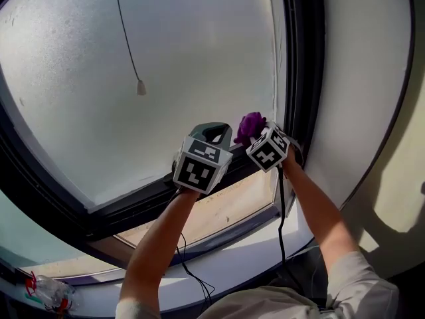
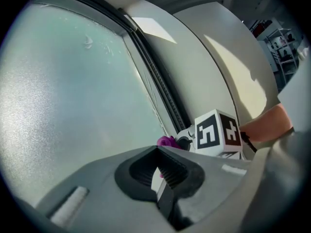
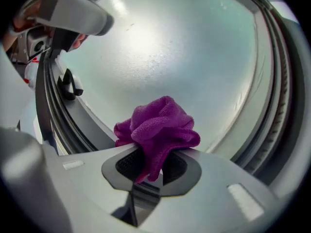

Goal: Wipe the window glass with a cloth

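Two tongs: both are raised side by side at the lower right corner of the window glass, the left tongs just beside the right tongs
Left grip: the jaws are brought together with nothing between them, tips aimed at the pane
Right grip: the jaws are clamped on a purple cloth; its lower end is pinched between the pads and the rest is bunched in a loose ball past the tips
Cloth place: ahead of the right tongs, between their tips and the glass, and just right of the left tongs' tips; whether it touches the pane cannot be told
Glass: frosted and pale, it fills the space ahead of both tongs
Frame: a dark window frame runs just right of the right tongs and passes below both
Sill: a pale sill lies under the tongs, on the near side of the frame
Cord: a thin cord with a small pull hangs before the glass, up and left of the left tongs, well apart from them
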### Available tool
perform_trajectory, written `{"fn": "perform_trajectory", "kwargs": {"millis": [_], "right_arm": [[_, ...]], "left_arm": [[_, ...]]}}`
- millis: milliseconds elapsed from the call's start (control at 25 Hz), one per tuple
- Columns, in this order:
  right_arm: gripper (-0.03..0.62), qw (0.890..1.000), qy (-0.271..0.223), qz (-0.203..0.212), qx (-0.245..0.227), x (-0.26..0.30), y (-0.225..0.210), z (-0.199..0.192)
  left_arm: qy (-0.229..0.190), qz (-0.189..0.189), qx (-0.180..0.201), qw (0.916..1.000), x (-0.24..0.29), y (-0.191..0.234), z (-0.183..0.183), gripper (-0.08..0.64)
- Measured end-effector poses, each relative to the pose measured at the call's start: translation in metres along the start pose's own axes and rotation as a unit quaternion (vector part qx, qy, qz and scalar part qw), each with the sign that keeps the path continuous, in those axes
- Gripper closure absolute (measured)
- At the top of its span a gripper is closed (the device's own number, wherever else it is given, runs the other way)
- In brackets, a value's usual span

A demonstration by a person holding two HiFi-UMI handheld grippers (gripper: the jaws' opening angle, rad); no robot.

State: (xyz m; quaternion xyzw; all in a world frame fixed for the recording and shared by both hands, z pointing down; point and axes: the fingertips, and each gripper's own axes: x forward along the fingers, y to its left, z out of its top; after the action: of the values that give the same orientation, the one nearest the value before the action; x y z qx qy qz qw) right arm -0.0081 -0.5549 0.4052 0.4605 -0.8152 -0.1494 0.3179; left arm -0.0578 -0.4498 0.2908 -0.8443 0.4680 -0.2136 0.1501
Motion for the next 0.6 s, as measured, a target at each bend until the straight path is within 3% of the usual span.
{"fn": "perform_trajectory", "kwargs": {"millis": [320,600], "right_arm": [[0.486,0.988,0.007,0.006,0.152,0.006,-0.037,-0.03],[0.486,0.971,0.009,0.001,0.237,0.01,-0.056,-0.048]], "left_arm": [[-0.002,-0.012,0.004,0.9999,0.019,-0.009,0.005,0.558],[0.02,-0.013,0.013,0.9996,0.037,-0.012,0.002,0.558]]}}
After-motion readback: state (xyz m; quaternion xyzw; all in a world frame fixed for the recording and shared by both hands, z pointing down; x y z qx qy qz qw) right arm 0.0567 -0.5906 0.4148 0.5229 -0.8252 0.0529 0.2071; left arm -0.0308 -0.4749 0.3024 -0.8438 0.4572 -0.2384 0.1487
